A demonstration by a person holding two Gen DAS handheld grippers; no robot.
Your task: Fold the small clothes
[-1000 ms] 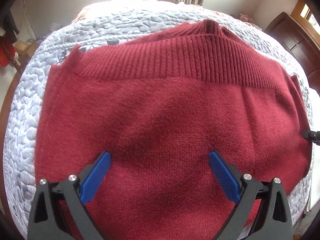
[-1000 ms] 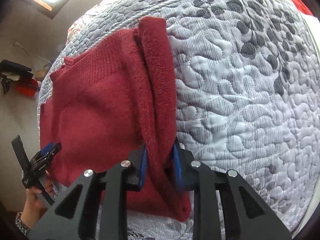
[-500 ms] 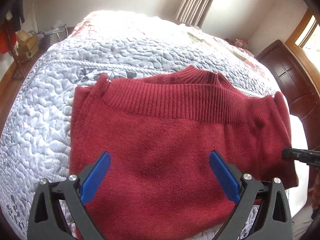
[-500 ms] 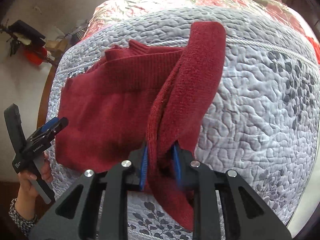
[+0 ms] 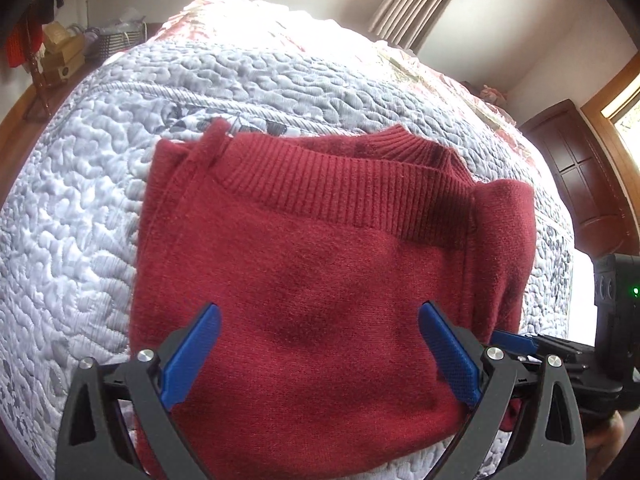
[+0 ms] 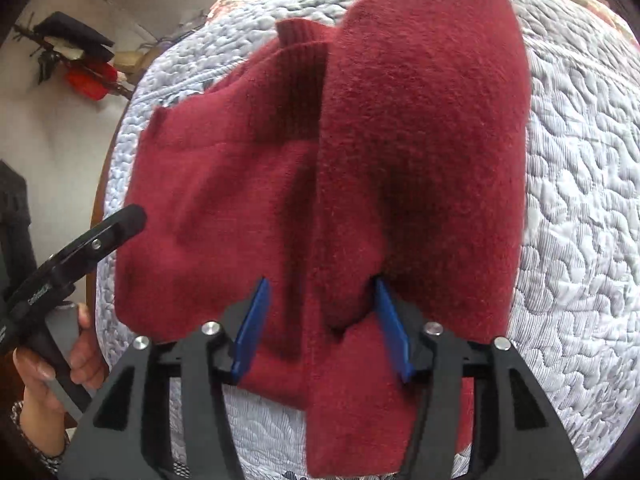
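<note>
Left claw: fingers spread wide apart, nothing between them, hovering over the near half of the red sweater. Sweater lies flat on the quilted grey bedspread straight ahead of that claw, ribbed collar at the far end, hem side closest to the claw and passing under both blue pads. Right claw: fingers part-way apart with a bunched fold of the sweater's right edge between them; cloth touches the right pad, contact on the left pad can't be confirmed, so can't tell if it's actually clamped. From the right wrist view that flap stands up directly ahead of the claw and leans left toward the sweater body, with 1 loose end hanging below the fingers toward the camera. Rest of the sweater sits left of the right claw, bare bedspread to its right. In the left wrist view the right claw shows at the sweater's right edge, just beside the left claw's right finger. In the right wrist view the left claw's black finger sits at the sweater's left edge, held by a hand.
</note>
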